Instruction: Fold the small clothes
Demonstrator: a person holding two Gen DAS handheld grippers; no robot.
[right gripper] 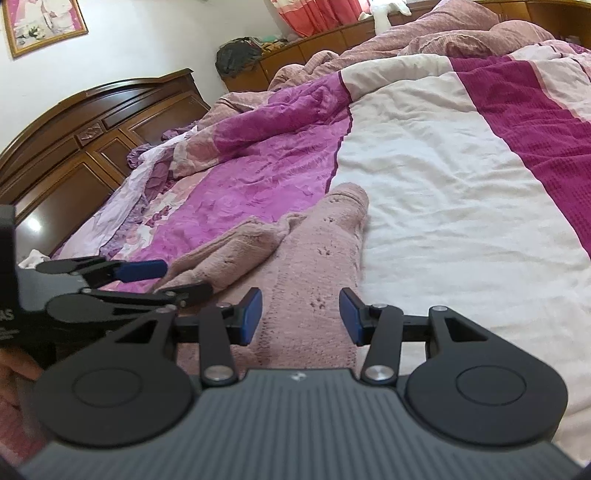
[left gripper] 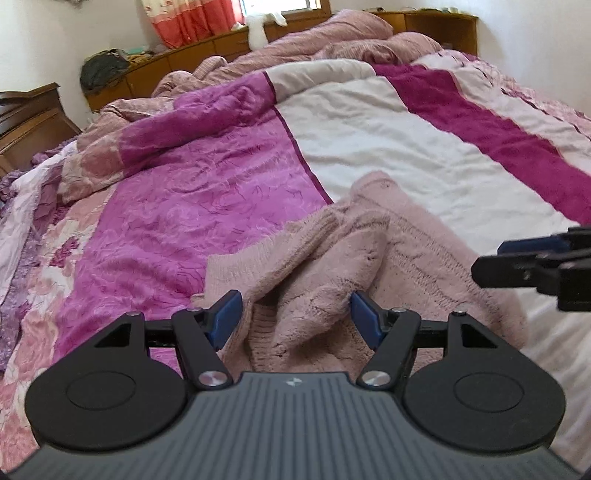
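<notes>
Two grippers: both hover low over one pink knitted garment on a bed, each with blue pads on black fingers.
Left gripper [left gripper: 296,316]: its jaws stand wide apart, and a raised fold of the garment lies between the pads without either pad pressing on it; it has hold of nothing.
Left gripper from the right wrist view [right gripper: 177,280]: it comes in from the left edge, turned on its side, one finger above the other, tips at the near end of the bunched sleeve.
Right gripper [right gripper: 301,317]: its jaws are parted about halfway, above a flat stretch of the knit; the pads grip nothing.
Right gripper from the left wrist view [left gripper: 491,258]: only its fingertips show at the right edge, above the garment's right part.
Pink knitted garment [left gripper: 424,258]: it lies partly on the white panel and partly on the magenta panel of the bedspread, its body spread flat to the right, a sleeve bunched in soft folds to the left; a rounded end [right gripper: 347,199] points away up the bed.
Bedspread [left gripper: 388,147]: white middle panel, magenta floral panel to its left, dark magenta stripe to its right.
Rumpled pink quilt [left gripper: 332,40]: heaped at the far end of the bed.
Wooden headboard [right gripper: 92,136]: dark, carved, along the bed's left side.
Low wooden cabinet [left gripper: 207,55]: runs behind the bed, a dark bag [left gripper: 103,70] on it.
Curtain [left gripper: 192,18]: orange and pink, by the window.
Framed picture [right gripper: 44,22]: on the white wall, upper left.
</notes>
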